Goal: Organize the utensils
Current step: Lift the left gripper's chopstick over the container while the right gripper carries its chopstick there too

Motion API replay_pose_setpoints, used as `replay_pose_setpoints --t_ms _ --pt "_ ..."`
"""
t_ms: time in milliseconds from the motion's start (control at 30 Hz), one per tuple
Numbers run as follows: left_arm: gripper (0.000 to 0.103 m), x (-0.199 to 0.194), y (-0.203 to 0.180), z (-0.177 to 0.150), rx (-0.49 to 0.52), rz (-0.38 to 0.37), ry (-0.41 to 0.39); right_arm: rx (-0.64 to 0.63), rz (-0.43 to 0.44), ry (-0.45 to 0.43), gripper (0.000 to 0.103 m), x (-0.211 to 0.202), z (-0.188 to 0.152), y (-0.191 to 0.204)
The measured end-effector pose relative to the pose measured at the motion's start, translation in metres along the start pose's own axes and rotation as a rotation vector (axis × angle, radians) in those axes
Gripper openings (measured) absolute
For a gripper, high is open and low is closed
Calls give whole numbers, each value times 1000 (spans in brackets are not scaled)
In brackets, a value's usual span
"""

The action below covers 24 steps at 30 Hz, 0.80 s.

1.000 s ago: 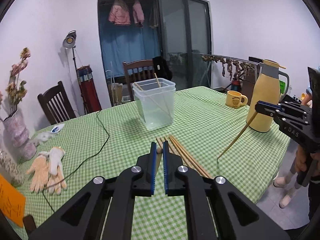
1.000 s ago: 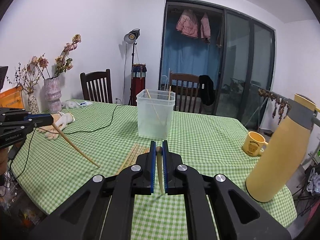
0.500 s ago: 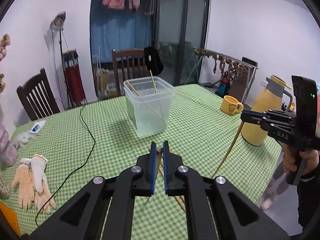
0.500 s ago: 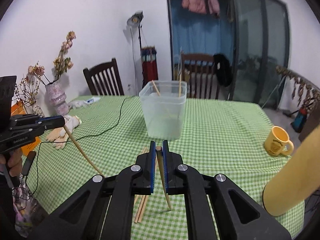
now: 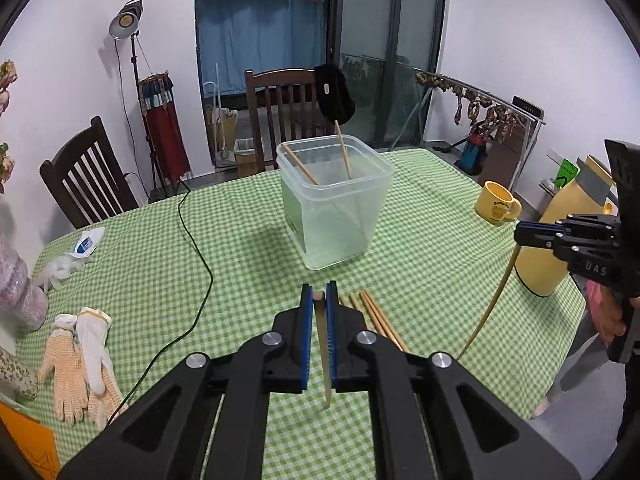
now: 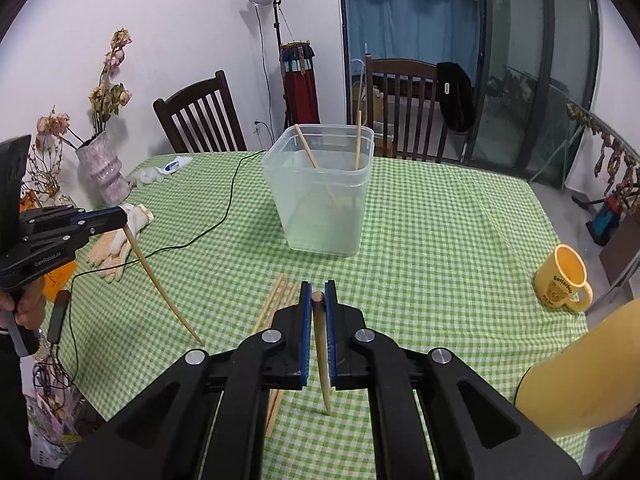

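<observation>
While raised above the table (image 5: 240, 240) | left tongs (image 5: 319, 300) — clamping chopstick (image 5: 323, 360) | right tongs (image 6: 318, 300) — clamping another chopstick (image 6: 322, 360)

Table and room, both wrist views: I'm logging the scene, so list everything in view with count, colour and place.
container: 1, clear plastic, table centre
chopsticks in container: 2, tan, leaning inside
loose chopsticks: several, tan, on table in front of the container
mug: 1, yellow, right
thermos: 1, yellow, right edge
gloves: pair, white-orange, left
cable: 1, dark, left
vase: 1, pink, left
chairs: 2, dark wood, behind the table
tablecloth: green check
left gripper: black, shut on a chopstick
right gripper: black, shut on a chopstick
</observation>
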<state>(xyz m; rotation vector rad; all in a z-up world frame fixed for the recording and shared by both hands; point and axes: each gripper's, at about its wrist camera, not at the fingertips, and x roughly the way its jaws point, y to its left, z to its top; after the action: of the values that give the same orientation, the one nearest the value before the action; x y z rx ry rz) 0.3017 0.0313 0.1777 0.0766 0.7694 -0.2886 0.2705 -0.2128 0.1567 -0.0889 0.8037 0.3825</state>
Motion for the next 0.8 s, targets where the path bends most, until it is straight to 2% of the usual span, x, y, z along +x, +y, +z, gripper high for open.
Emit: replay_pose_setpoints --t_ms 100,200,367,800 --pt "3 -1 -5 3 5 -2 11 5 2 6 7 0 4 -1" --pt "3 -9 -7 12 16 9 -12 14 6 -15 6 -9 15 -4" --pt "3 -34 -14 41 31 26 -61 2 -10 -78 6 -34 53 -4" --pt "3 -94 -28 185 16 27 -257 7 -73 -237 6 -70 188 -8"
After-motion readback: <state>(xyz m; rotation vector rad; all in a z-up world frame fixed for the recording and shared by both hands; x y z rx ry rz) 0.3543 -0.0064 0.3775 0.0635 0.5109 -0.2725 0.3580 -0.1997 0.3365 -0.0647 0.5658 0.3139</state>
